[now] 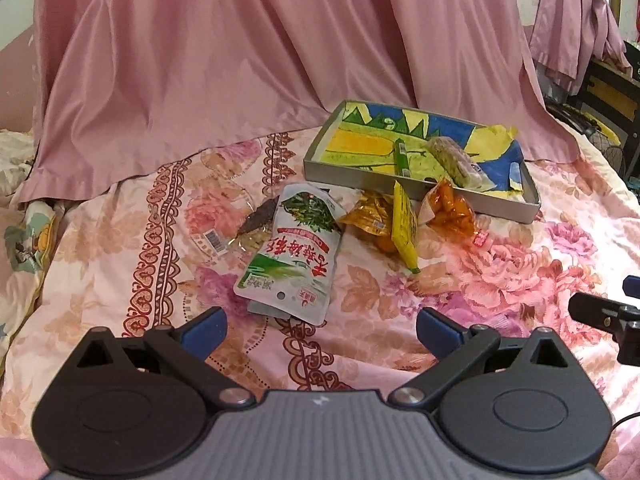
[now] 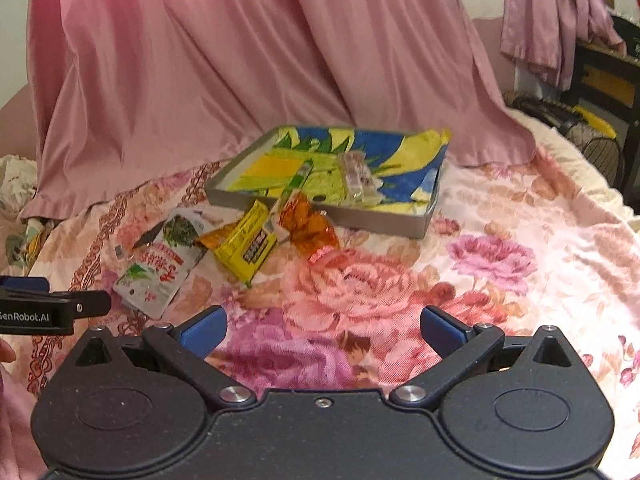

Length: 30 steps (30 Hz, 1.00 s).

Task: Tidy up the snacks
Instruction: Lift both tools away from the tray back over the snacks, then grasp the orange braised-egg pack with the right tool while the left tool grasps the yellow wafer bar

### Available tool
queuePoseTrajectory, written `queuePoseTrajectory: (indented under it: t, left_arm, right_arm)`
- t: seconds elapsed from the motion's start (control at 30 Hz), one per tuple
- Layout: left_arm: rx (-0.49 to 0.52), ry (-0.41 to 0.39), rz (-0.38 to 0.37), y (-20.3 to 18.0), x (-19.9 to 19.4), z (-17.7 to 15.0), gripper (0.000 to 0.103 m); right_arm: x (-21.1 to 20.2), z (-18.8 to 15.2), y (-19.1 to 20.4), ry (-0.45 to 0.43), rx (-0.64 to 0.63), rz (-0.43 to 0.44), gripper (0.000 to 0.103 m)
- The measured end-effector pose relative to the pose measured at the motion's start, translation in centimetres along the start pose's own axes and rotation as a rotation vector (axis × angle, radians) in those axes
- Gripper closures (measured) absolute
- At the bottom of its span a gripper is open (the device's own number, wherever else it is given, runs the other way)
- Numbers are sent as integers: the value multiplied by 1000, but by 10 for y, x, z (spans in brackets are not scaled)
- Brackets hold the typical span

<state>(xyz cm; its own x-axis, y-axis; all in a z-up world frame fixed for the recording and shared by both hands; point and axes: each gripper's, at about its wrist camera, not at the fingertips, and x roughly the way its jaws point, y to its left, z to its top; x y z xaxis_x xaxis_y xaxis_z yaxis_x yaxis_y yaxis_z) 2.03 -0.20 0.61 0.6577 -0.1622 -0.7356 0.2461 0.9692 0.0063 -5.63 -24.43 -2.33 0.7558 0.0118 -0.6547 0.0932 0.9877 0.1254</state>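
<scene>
- Your left gripper point(image 1: 322, 330) hung above the floral bedspread point(image 1: 500, 280) with its blue-padded fingers point(image 1: 204, 328) spread wide and nothing between them.
- Your right gripper point(image 2: 322, 330) stood the same way, jaws wide apart and empty, over a large pink rose print.
- Just ahead of your left gripper lay the white and green seaweed pouch point(image 1: 294, 252), flat on the bedspread, partly over a clear wrapper point(image 1: 224, 220).
- To the right of that pouch you had an orange packet point(image 1: 370, 216), a yellow sachet point(image 1: 405, 224) leaning on edge against it, and a clear bag of orange pieces point(image 1: 450, 206) touching the tray's near wall.
- The grey tray point(image 1: 500, 204) with its blue, yellow and green lining sat behind the loose snacks; inside it were a thin green stick pack point(image 1: 401, 158) and a clear-wrapped bar point(image 1: 452, 160).
- A pink sheet point(image 1: 220, 60) draped behind everything.
</scene>
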Motion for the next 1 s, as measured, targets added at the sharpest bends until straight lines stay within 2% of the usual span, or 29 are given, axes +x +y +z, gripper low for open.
queuePoseTrajectory:
  t: [0.17,0.27,0.4,0.53,0.67,0.73,0.9,1.0]
  left_arm:
    - [6,15,-31,1,15,6,0]
    - [9,15,-67,0,28,13,0]
    - [0,23,-111,-1,46,23,0]
    - [-2,-7,-145,-6,63,37,0]
    - [-28,-38,-262,-4,80,51,0]
    - [-33,-41,-282,-3,90,57,0]
    - [21,-57,-311,-7,118,69,0]
    - [65,-66,-362,-12,131,74,1]
  right_arm:
    - [20,7,-3,82,20,59,1]
    - [35,14,-5,114,6,64,1]
    - [53,27,-10,96,-53,65,1]
    - [72,42,-17,56,-123,58,1]
    - [97,52,-23,33,-156,68,1]
    - [109,55,-23,39,-162,81,1]
    - [144,59,-23,60,-170,135,1]
    - [161,61,-20,60,-197,146,1]
